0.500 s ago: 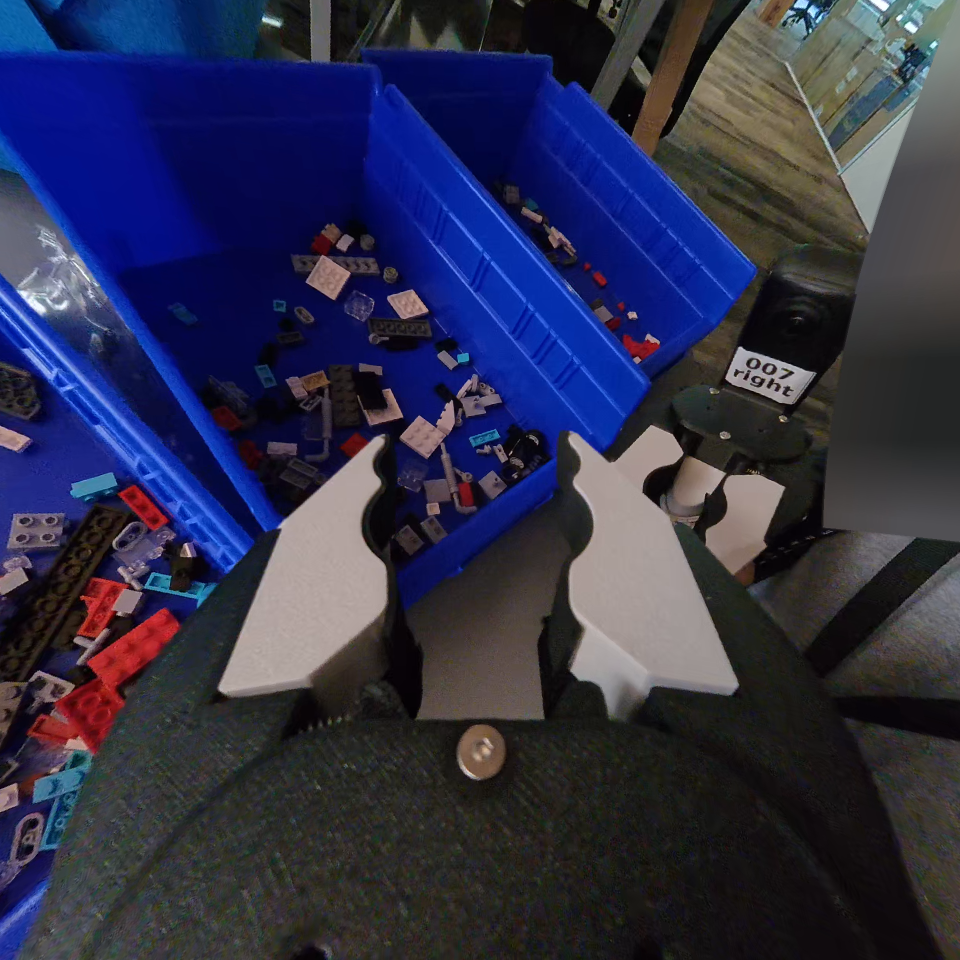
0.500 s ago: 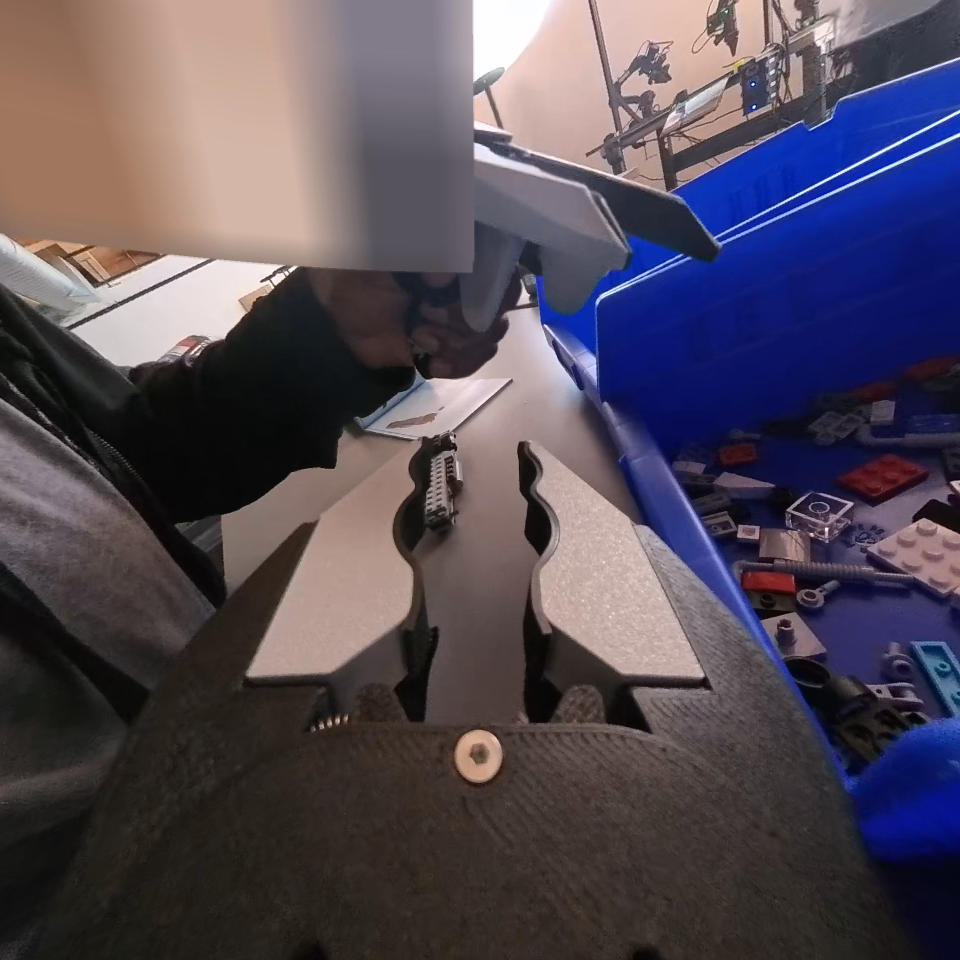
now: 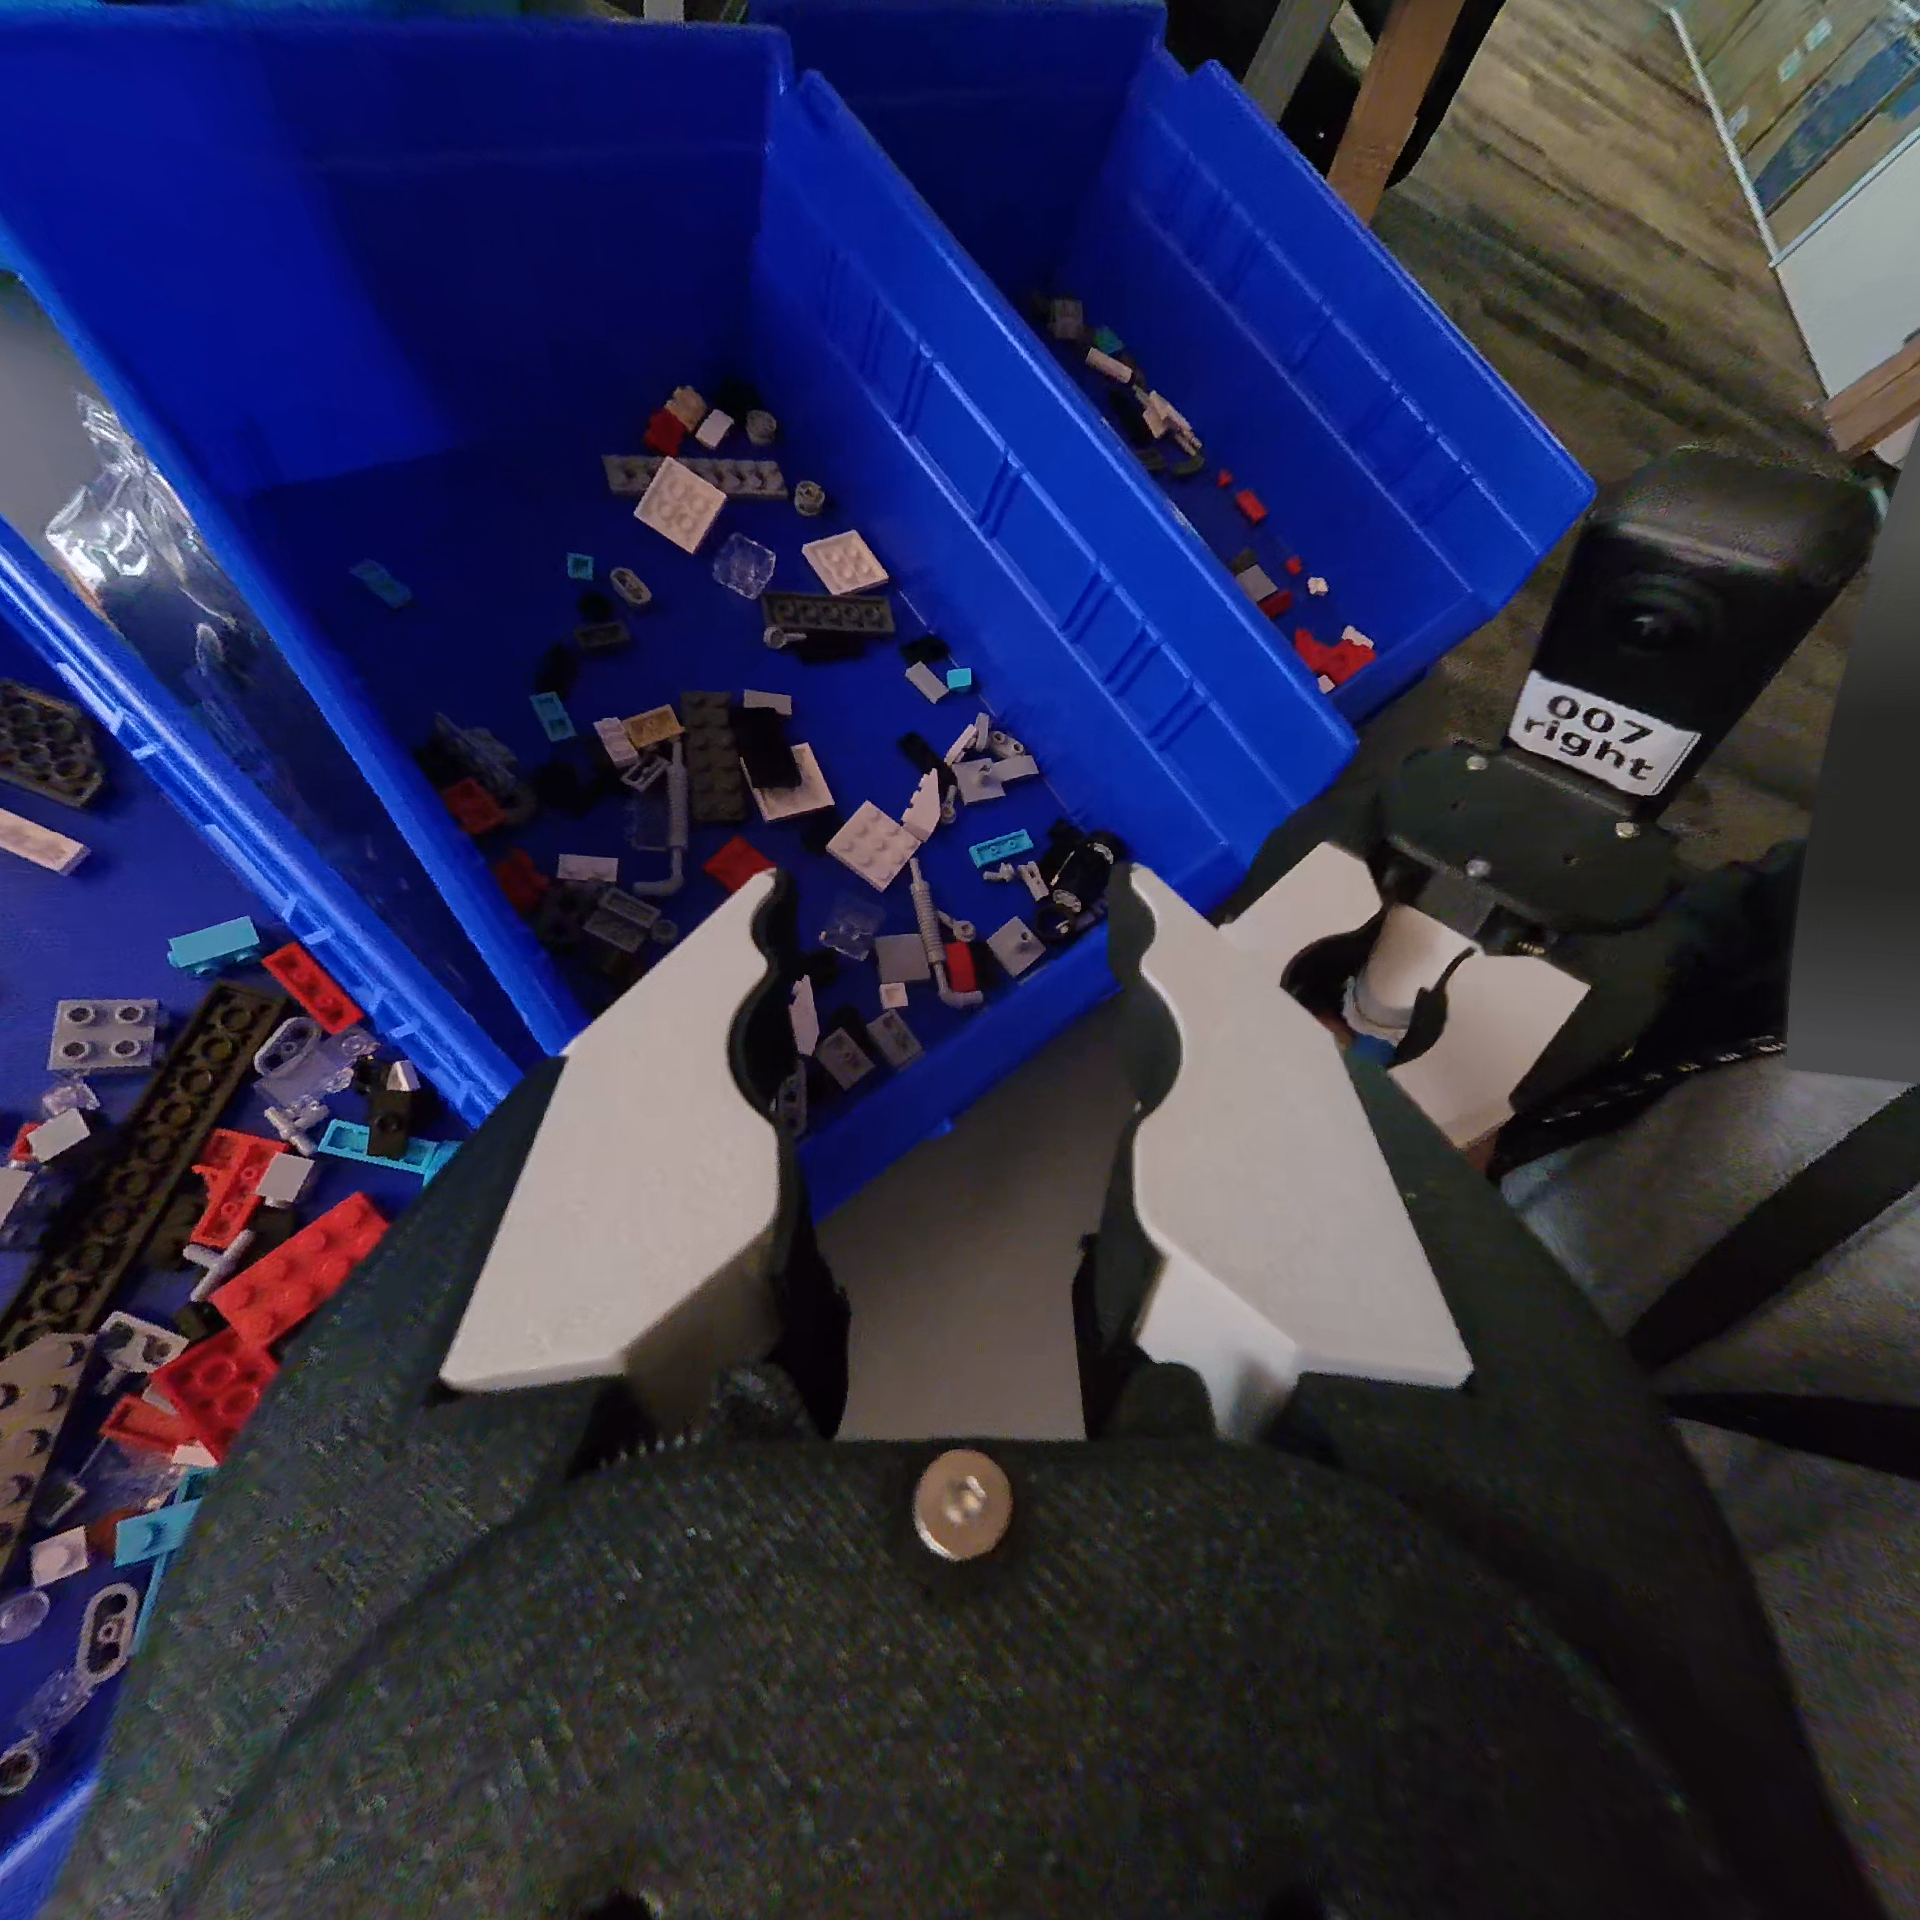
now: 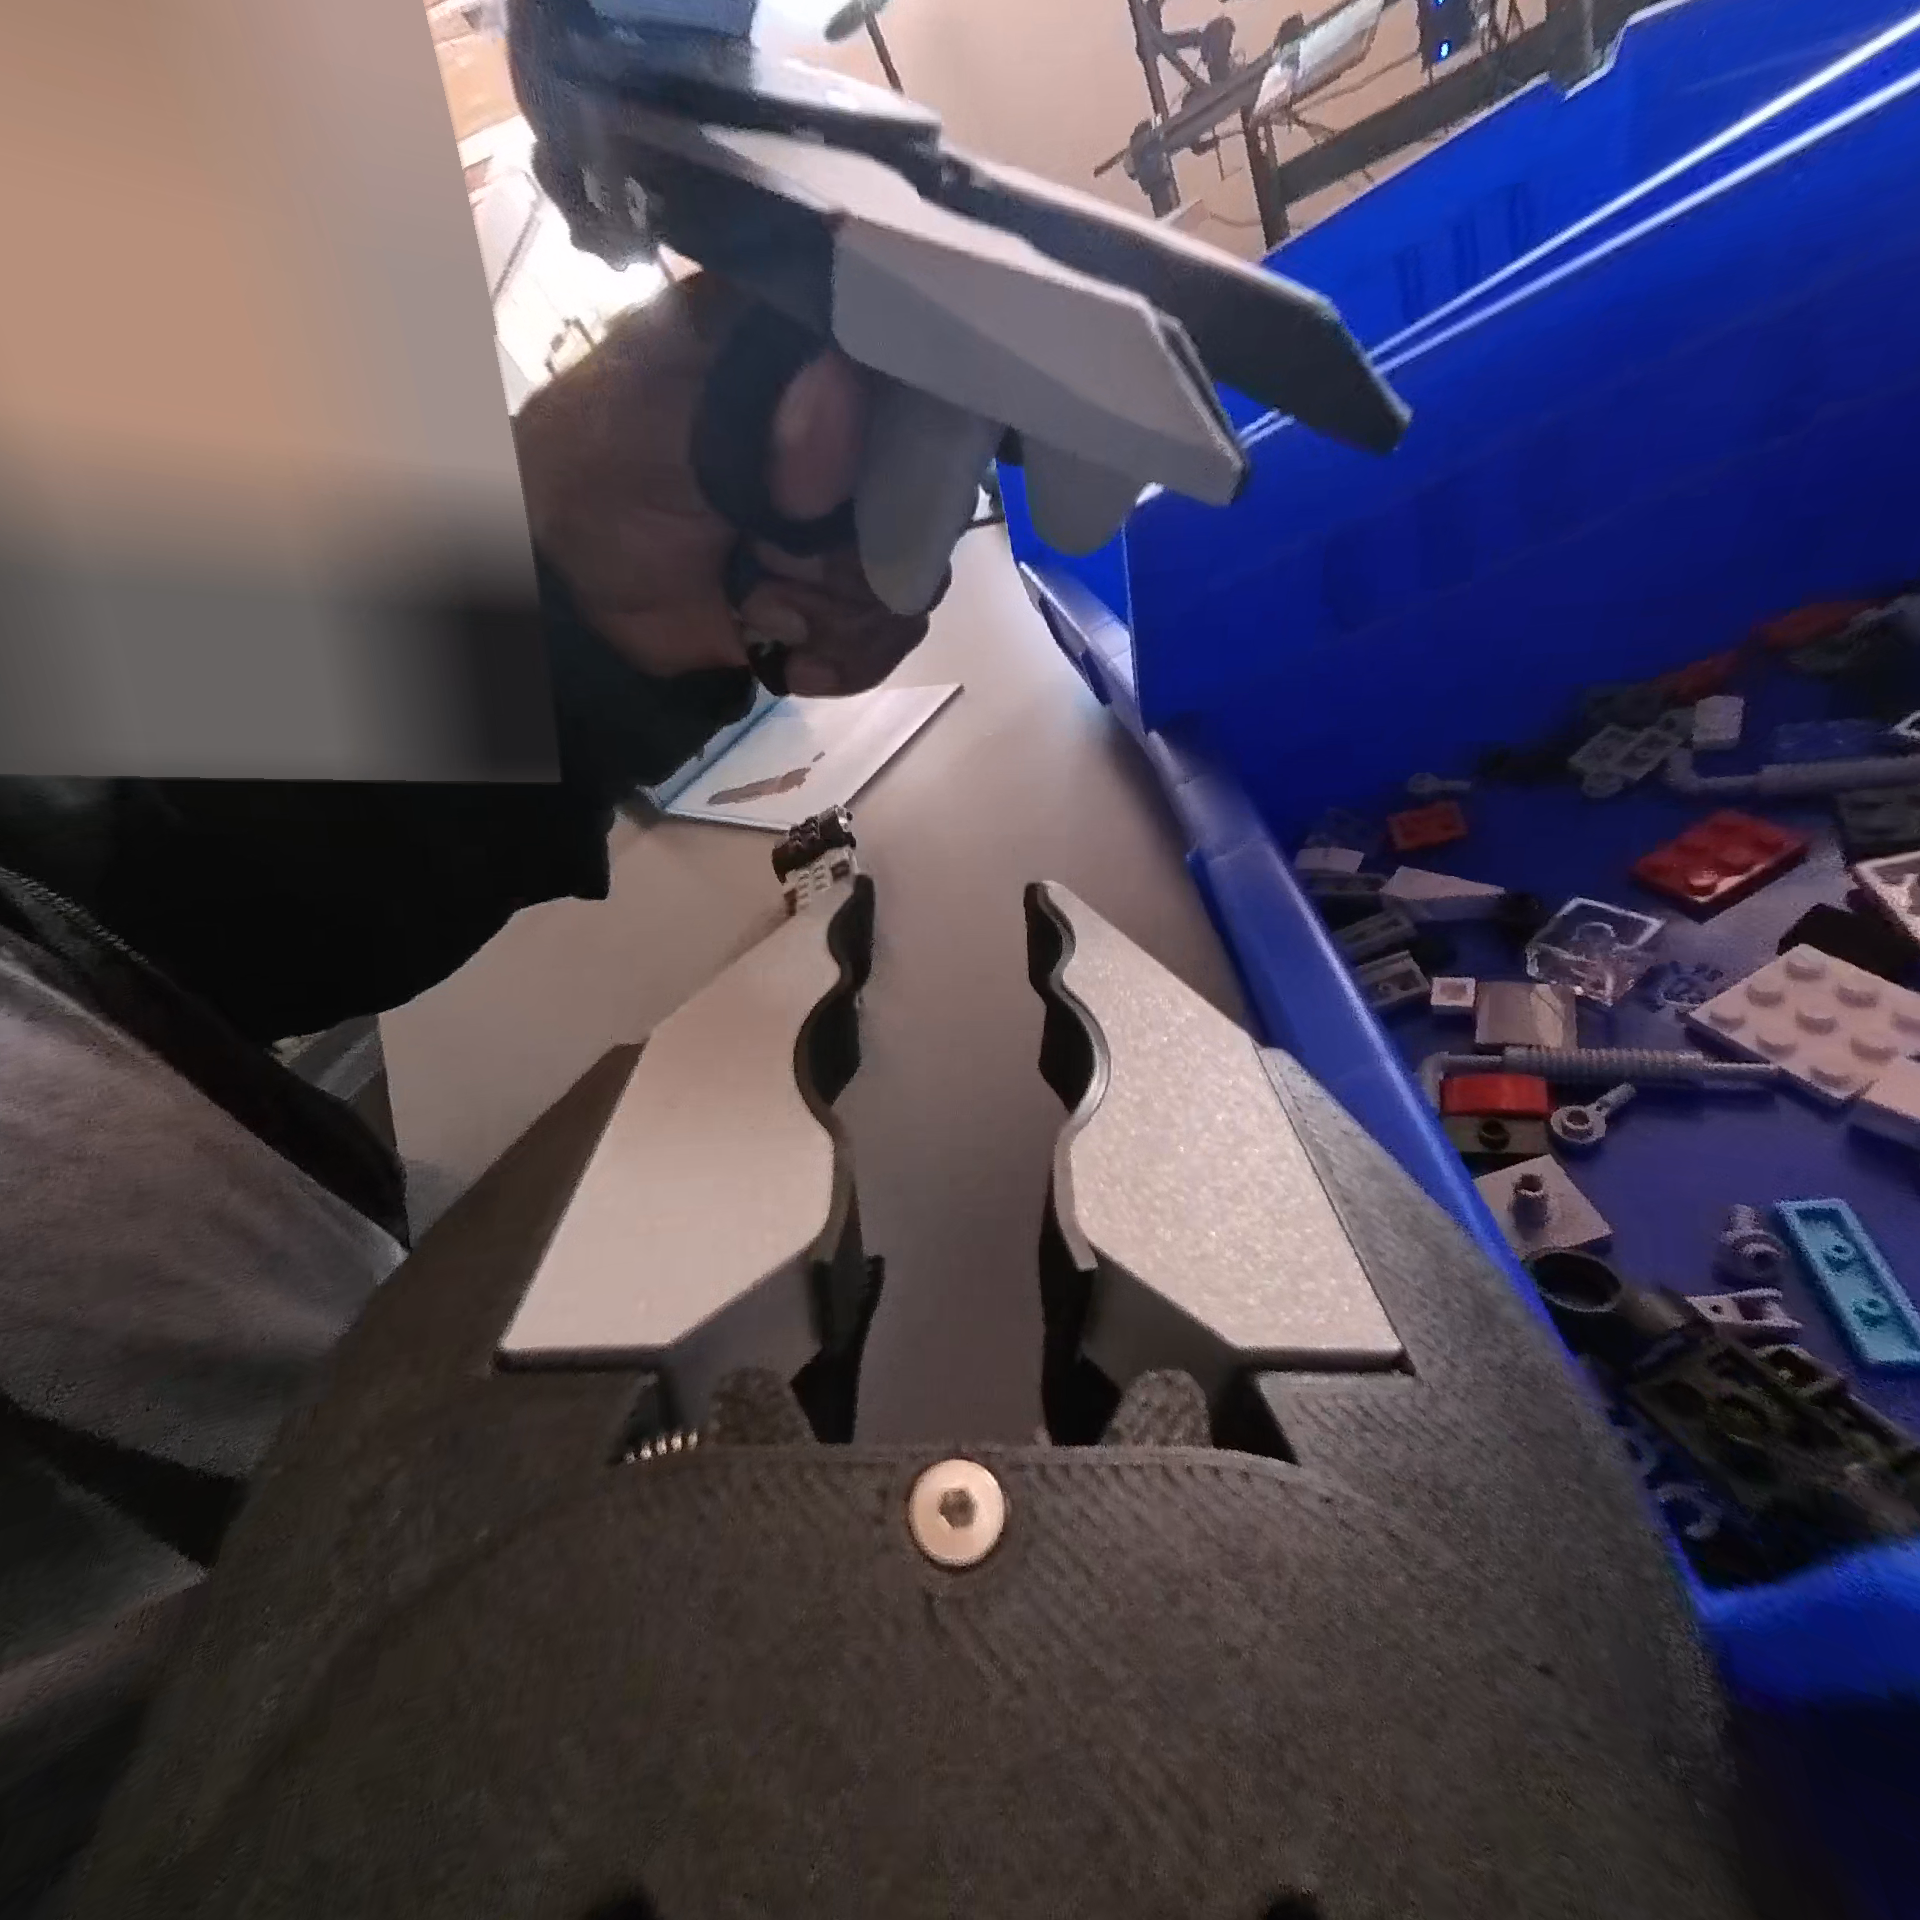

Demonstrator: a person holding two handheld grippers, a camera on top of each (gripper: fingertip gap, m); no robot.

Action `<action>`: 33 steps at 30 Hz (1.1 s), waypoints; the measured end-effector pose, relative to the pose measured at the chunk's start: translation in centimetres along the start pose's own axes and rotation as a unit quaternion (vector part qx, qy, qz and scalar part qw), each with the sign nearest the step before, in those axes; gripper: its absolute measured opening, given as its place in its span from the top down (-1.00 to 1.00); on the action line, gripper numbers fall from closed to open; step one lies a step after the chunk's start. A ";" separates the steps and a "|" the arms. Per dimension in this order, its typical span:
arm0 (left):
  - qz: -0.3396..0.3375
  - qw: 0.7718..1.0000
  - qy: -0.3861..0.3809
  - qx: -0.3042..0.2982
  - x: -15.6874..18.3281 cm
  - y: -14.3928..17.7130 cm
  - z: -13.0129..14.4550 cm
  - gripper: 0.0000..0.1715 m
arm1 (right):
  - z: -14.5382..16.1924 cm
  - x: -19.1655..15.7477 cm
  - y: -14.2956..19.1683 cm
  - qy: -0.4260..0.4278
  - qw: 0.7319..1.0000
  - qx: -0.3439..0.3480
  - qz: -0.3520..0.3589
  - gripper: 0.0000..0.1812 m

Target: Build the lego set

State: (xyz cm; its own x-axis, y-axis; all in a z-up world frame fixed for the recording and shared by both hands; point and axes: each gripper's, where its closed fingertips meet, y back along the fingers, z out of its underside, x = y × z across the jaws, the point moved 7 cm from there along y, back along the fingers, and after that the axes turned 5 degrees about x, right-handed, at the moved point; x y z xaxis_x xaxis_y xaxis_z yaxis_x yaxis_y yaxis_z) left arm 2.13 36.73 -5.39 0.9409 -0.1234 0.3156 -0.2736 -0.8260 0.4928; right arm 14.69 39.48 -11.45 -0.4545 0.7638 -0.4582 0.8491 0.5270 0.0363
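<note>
My left gripper [image 3: 945,894] is open and empty, hovering over the front of the middle blue bin [image 3: 1039,582] of loose lego pieces. My right gripper [image 4: 945,899] is open and empty, low over the grey table [image 4: 935,790]. A small grey and black lego assembly [image 4: 816,854] lies on the table just past its left fingertip. The left gripper also shows in the right wrist view [image 4: 1226,447], held by a hand above the bin's rim. The right gripper shows in the left wrist view [image 3: 1382,977] beside the bin's front corner.
A left bin [image 3: 62,935] holds red, black and teal pieces. A right bin [image 3: 1351,343] holds a few pieces. An instruction booklet [image 4: 821,753] lies on the table beyond the assembly. The bin in the right wrist view [image 4: 1299,935] stands right of my right gripper. Some 9 cm of space lies between my two pairs of fingers.
The left gripper has moved forward over the middle bin. The right gripper has shifted so the lego assembly now lies past its left fingertip instead of between the fingers.
</note>
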 end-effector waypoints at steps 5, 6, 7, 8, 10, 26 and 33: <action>0.007 1.000 -0.005 0.001 0.3 -0.5 -0.4 0.31 | 0.3 0.0 -0.4 0.003 1.000 -0.020 0.002 0.66; 0.009 1.000 -0.005 0.000 0.4 -0.7 -0.4 0.31 | 0.3 0.0 -0.4 0.004 1.000 -0.019 0.002 0.66; 0.010 1.000 -0.006 -0.002 0.4 -0.9 -0.5 0.31 | 0.3 0.0 -0.4 0.004 1.000 -0.019 0.002 0.66; 0.011 1.000 -0.006 -0.003 0.5 -1.0 -0.5 0.31 | 0.3 0.0 -0.4 0.004 1.000 -0.018 0.002 0.66; 0.013 1.000 -0.007 -0.004 0.6 -1.3 -0.6 0.31 | 0.2 0.0 -0.3 0.004 1.000 -0.017 0.002 0.67; 0.014 1.000 0.004 -0.009 0.8 -2.5 -0.8 0.31 | 0.1 0.1 -0.1 -0.007 1.000 -0.011 -0.002 0.67; 0.010 1.000 0.015 0.012 0.4 -1.1 -0.8 0.31 | 0.3 0.2 -0.4 -0.008 1.000 -0.023 0.005 0.68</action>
State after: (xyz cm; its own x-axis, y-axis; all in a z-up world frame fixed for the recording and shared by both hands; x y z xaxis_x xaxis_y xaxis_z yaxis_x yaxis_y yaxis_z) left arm 2.61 38.03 -5.19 0.9289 -0.1240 0.3489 -0.2868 -0.8368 0.4664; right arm 14.36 39.33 -11.82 -0.4416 0.7630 -0.4719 0.8401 0.5363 0.0809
